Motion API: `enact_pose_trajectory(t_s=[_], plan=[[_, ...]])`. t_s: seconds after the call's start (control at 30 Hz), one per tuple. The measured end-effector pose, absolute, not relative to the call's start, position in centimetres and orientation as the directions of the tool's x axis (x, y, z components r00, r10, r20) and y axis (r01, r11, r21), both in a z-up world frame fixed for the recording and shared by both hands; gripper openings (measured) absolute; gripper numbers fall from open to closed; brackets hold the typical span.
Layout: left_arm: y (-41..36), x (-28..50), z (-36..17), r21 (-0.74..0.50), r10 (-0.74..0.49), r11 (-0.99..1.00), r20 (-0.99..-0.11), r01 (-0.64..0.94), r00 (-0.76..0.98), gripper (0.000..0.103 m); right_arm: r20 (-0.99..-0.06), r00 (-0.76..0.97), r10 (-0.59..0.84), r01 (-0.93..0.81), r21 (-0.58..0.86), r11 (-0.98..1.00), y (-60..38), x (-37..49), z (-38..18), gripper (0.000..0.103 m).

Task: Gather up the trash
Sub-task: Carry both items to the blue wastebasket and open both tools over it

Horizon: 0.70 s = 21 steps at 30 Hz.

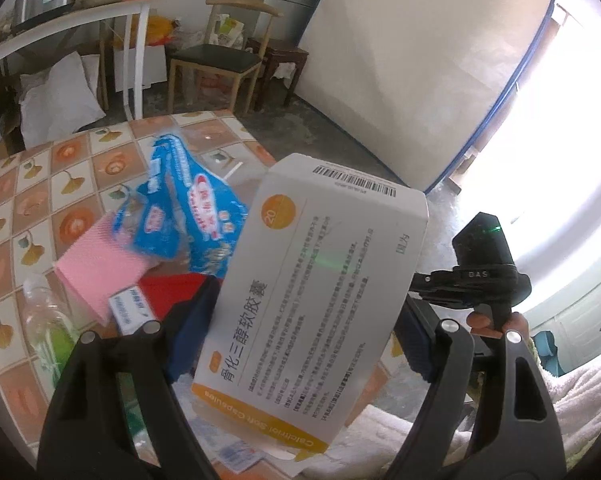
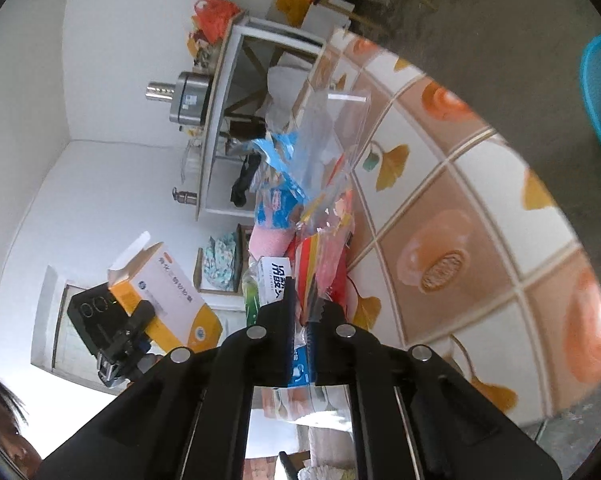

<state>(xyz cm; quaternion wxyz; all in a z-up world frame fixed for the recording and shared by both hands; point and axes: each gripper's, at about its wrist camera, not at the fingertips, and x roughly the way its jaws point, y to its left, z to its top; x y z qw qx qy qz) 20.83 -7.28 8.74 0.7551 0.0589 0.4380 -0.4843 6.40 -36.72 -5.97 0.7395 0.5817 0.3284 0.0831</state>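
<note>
While left tool [image 1: 300, 344] clamps medicine box [image 1: 312, 288] widely, right tool [image 2: 304, 312] pinches clear wrapper [image 2: 324, 216].

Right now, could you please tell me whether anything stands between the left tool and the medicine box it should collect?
Nothing visible does: the medicine box is clamped between the pads of the left tool, held up off the tiled table.
</note>
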Motion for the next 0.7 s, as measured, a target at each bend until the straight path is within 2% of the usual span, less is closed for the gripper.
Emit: enact_pose_trajectory(t_s=[0.13, 0.37, 0.57, 0.7], plan=[[-9.2, 19.9, 9.0, -0.348, -0.687, 0.509, -0.715, 0.787, 0.128, 0.077, -0.387, 0.798, 0.462, 0.246, 0.909, 0.336, -37.9, 3.5, -4.2, 0.005], [-15.6, 18.0, 9.3, -0.356, -0.698, 0.451, -0.713, 0.818, 0.074, 0.077, -0.406, 0.866, 0.292, 0.271, 0.872, 0.408, -42.2, -2.5, -0.9, 0.005], [-26.4, 17.0, 8.0, -0.380, -0.681, 0.397, -0.733, 0.835, -0.010, 0.077, -0.473, 0.878, 0.074, 0.401, 0.812, 0.425, -47.6, -7.5, -0.6, 0.005], [-34.5, 16.0, 4.5, -0.395, -0.620, 0.381, -0.780, 0.836, -0.086, 0.078, -0.561, 0.825, -0.065, 0.534, 0.737, 0.413, -51.2, -10.1, -2.4, 0.005]])
